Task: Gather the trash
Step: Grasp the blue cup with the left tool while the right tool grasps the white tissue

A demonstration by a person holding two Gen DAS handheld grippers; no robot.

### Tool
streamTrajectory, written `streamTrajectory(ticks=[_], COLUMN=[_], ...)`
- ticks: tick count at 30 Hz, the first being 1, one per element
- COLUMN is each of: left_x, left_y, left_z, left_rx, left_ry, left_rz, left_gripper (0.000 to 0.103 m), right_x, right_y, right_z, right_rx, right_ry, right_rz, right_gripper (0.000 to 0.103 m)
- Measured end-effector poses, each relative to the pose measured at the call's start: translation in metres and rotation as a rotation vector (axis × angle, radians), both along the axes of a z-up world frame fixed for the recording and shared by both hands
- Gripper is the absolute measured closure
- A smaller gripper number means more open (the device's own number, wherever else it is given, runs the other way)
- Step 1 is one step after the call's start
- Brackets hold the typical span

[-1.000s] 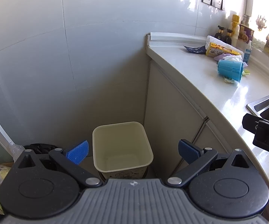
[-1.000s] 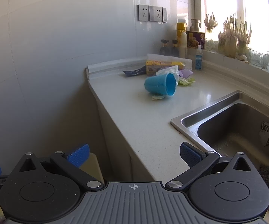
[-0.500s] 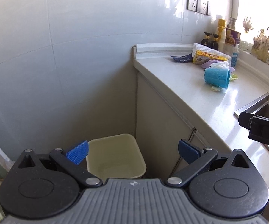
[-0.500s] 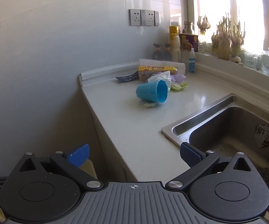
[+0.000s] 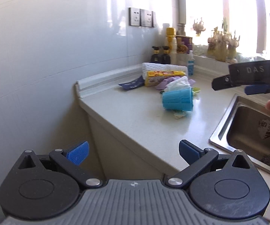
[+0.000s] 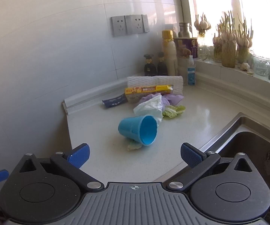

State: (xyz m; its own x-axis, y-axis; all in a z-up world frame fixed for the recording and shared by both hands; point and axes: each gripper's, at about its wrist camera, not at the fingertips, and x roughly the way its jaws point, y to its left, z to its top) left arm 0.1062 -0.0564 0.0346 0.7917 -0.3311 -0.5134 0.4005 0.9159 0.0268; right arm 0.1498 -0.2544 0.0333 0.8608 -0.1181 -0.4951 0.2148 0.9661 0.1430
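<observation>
A blue plastic cup [image 6: 138,129] lies on its side on the counter, mouth toward me; it also shows in the left wrist view [image 5: 178,101]. Behind it lie a crumpled white bag [image 6: 151,106], purple plastic [image 6: 172,99], green leaf scraps [image 6: 173,111], a dark blue wrapper [image 6: 114,101] and a yellow box [image 6: 148,91]. My right gripper [image 6: 135,152] is open and empty, just short of the cup. My left gripper [image 5: 133,150] is open and empty, over the counter's front edge. The right gripper's side shows in the left wrist view [image 5: 247,78].
A steel sink [image 6: 247,140] lies to the right, with a scrap of paper [image 5: 265,128] inside. Bottles [image 6: 155,65], a tin [image 6: 186,46] and jars of sprouting garlic [image 6: 228,43] line the back wall and windowsill. A white foam roll [image 6: 153,80] stands behind the yellow box.
Both grippers have risen and moved toward the counter. The cream bin on the floor has dropped out of the left wrist view. The cup is now much closer to the right gripper.
</observation>
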Motion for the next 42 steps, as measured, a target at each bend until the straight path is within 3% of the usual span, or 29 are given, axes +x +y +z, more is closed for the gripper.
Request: streamTrajectory(ticks=[5, 9, 12, 17, 23, 29, 33, 37, 42], left_x=[0.037, 0.053, 0.071, 0.095, 0.118, 0.130, 0.132, 0.136, 0.141], left_y=[-0.027, -0.051, -0.071, -0.098, -0.109, -0.110, -0.108, -0.108, -0.108], left_z=[-0.007, -0.015, -0.023, -0.033, -0.040, -0.044, -0.045, -0.047, -0.049], left_rx=[-0.055, -0.113, -0.133, -0.109, -0.140, -0.173, -0.197, -0.208, -0.211], left_ry=[0.057, -0.008, 0.000, -0.037, -0.001, 0.015, 0.032, 0.053, 0.063], left_rz=[-0.083, -0.172, -0.232, -0.225, -0.194, -0.192, -0.202, -0.198, -0.182], left_gripper=[0.000, 0.000, 0.000, 0.000, 0.000, 0.001, 0.009, 0.032, 0.057], right_x=[0.037, 0.067, 0.090, 0.127, 0.161, 0.182, 0.186, 0.187, 0.184], right_y=[-0.041, -0.073, -0.094, -0.114, -0.122, -0.124, -0.126, -0.124, -0.123], right_z=[-0.002, -0.014, -0.027, -0.047, -0.065, -0.072, -0.076, -0.077, -0.076], right_rx=[0.144, 0.273, 0.352, 0.447, 0.512, 0.514, 0.553, 0.556, 0.553], right_ry=[-0.020, -0.010, -0.008, 0.018, 0.052, 0.072, 0.057, 0.065, 0.060], right_rz=[0.054, 0.083, 0.096, 0.104, 0.065, -0.019, -0.023, -0.022, -0.017], right_gripper=[0.000, 0.000, 0.000, 0.005, 0.024, 0.056, 0.069, 0.088, 0.094])
